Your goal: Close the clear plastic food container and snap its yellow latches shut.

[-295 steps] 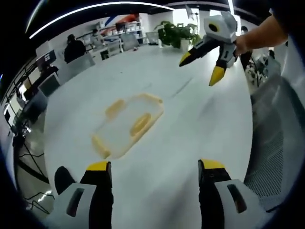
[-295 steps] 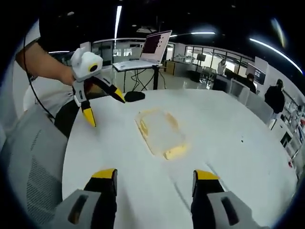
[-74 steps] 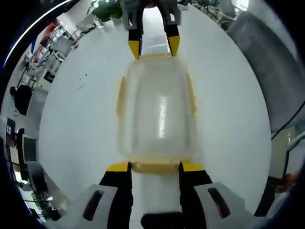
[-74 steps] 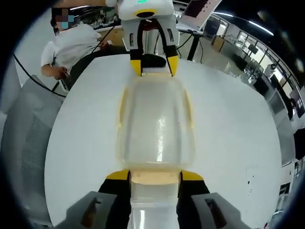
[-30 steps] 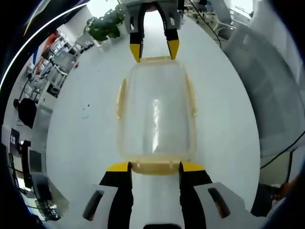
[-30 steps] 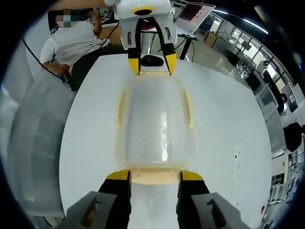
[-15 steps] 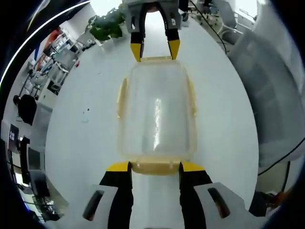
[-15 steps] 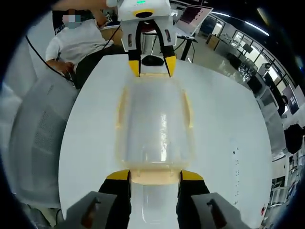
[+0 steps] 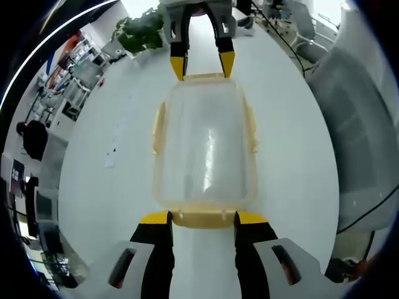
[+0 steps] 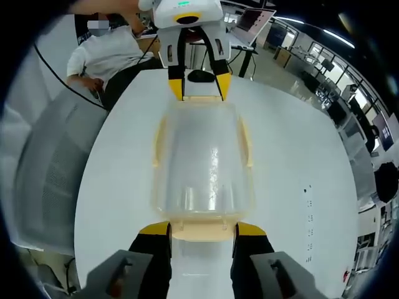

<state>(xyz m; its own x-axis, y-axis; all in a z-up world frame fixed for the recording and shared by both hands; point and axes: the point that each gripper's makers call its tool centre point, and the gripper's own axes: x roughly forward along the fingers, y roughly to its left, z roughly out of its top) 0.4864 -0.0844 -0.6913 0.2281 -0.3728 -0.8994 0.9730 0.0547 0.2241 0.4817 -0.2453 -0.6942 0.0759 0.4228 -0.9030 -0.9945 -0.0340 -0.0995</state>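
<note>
While each gripper (image 9: 202,217) brackets an end latch (image 9: 201,218), the container (image 9: 204,146) points lengthwise between them.

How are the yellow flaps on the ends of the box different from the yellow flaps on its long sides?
Each end latch sits between a gripper's jaws; the side latches have nothing around them. In the left gripper view, the left gripper brackets the near end latch and the right gripper the far one. End latches lie across the container; side latches run along it. All are yellow.

Round white table (image 9: 100,187), clear plastic food container (image 9: 204,149) with yellow latches resting on it
</note>
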